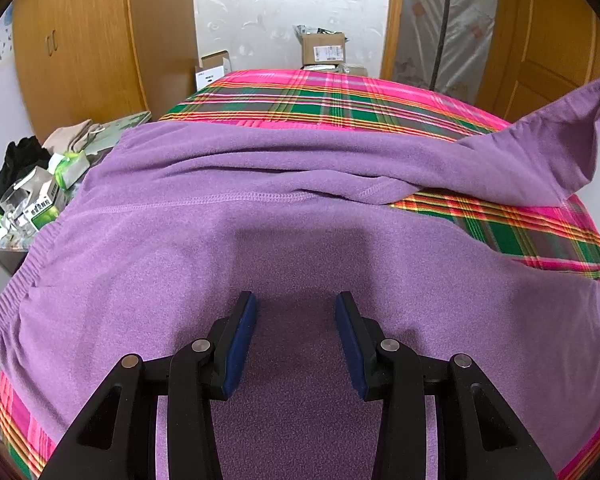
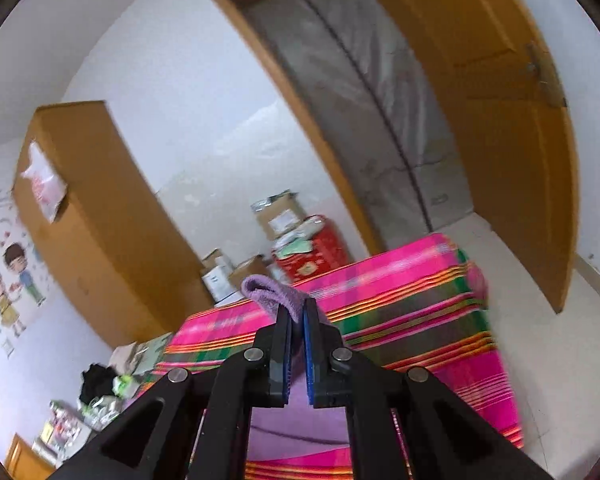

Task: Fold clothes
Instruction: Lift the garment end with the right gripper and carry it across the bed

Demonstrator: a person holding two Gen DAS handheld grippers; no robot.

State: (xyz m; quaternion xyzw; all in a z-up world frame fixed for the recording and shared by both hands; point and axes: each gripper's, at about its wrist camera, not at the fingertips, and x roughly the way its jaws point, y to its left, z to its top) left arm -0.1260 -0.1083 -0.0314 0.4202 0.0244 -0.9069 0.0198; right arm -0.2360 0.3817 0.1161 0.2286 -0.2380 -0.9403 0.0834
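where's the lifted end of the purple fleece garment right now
In the right wrist view it is pinched in the right gripper, raised above the pink plaid bedspread; the left wrist view shows it lifted at the upper right.

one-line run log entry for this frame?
step: folding | left gripper: open over purple garment | right gripper: shut on garment edge, lifted | surface: plaid bed cover

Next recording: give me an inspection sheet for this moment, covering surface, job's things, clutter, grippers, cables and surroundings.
Surface: bed under a pink and green plaid cover.
Job's things: purple garment spread across the bed, one end lifted at the right.
Clutter: heap of clothes and packets beside the bed; cardboard boxes at the far wall.
Grippers: left gripper over the garment, jaws apart, nothing between them; right gripper shut on a bunched garment end.
Cables: nothing seen.
Surroundings: wooden wardrobe, open door, curtained doorway.
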